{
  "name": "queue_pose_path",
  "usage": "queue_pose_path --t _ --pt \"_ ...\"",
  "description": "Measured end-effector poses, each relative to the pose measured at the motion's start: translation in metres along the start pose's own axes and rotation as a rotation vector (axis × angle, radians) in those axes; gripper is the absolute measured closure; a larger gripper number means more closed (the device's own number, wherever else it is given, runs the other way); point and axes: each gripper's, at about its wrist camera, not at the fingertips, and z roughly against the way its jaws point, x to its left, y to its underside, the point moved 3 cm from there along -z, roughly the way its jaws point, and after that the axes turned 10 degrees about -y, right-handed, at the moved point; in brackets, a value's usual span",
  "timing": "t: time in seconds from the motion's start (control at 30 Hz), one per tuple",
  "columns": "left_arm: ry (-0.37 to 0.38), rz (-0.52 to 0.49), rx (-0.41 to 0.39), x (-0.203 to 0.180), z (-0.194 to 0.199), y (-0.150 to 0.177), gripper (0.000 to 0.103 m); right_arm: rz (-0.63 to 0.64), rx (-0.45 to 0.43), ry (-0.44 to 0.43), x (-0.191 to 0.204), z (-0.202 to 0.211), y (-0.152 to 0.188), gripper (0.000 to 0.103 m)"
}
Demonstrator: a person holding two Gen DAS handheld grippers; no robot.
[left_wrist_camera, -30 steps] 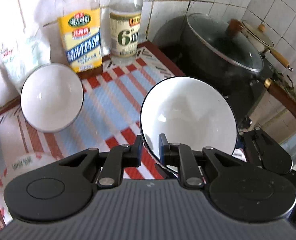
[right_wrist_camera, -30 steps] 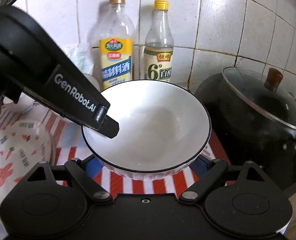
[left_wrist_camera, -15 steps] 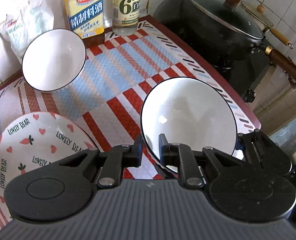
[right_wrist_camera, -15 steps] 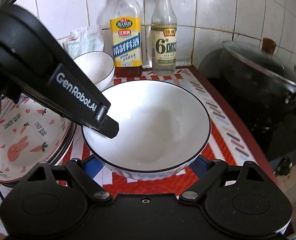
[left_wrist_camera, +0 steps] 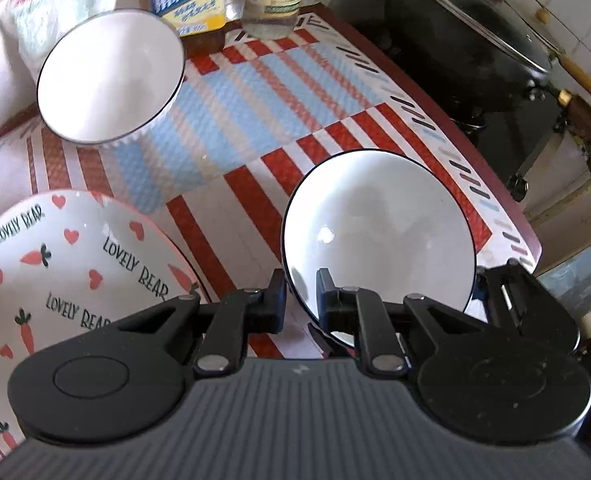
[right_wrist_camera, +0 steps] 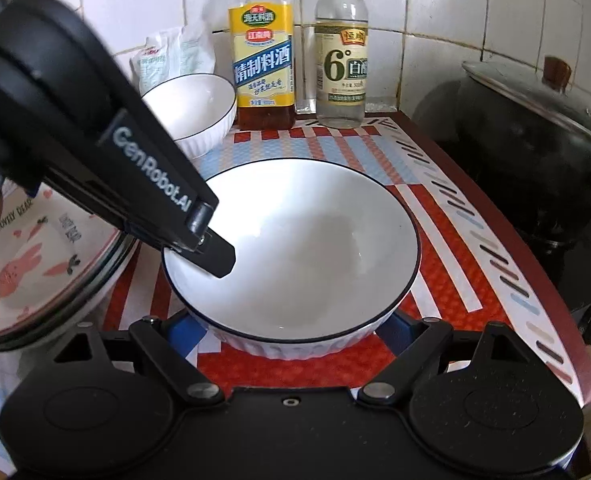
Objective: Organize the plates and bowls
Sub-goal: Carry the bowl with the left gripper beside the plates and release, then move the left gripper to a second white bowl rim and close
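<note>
We pinch the near rim of the bowl [left_wrist_camera: 379,236] in the left gripper [left_wrist_camera: 300,304], fingers nearly closed, one inside and one outside. The right gripper [right_wrist_camera: 295,320] stands wide open around the bowl's base; we cannot tell whether it touches. The bowl sits near the mat's [left_wrist_camera: 255,128] right edge, beside the pot [right_wrist_camera: 535,148]. Open mat lies between it and the second bowl [left_wrist_camera: 109,76] by the bottles [right_wrist_camera: 263,60]. The plate [left_wrist_camera: 67,264] shows more now than a second ago, and the bottles have receded.

white bowl [left_wrist_camera: 379,236] | upright | second bowl [left_wrist_camera: 109,76] | plate [left_wrist_camera: 55,264]
</note>
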Motion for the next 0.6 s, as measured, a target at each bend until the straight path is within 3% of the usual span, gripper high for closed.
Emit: queue_pose_path --t 0.33,0.6 --pt "0.093 0.026 0.067 0.013 0.013 -0.002 0.084 -0.023 0.08 -0.035 0.003 0.021 0.013 0.011" --pt "0.133 0.044 0.008 0.056 0.063 -0.005 0.081 -0.017 0.024 -0.085 0.024 0.067 0.007 0.011"
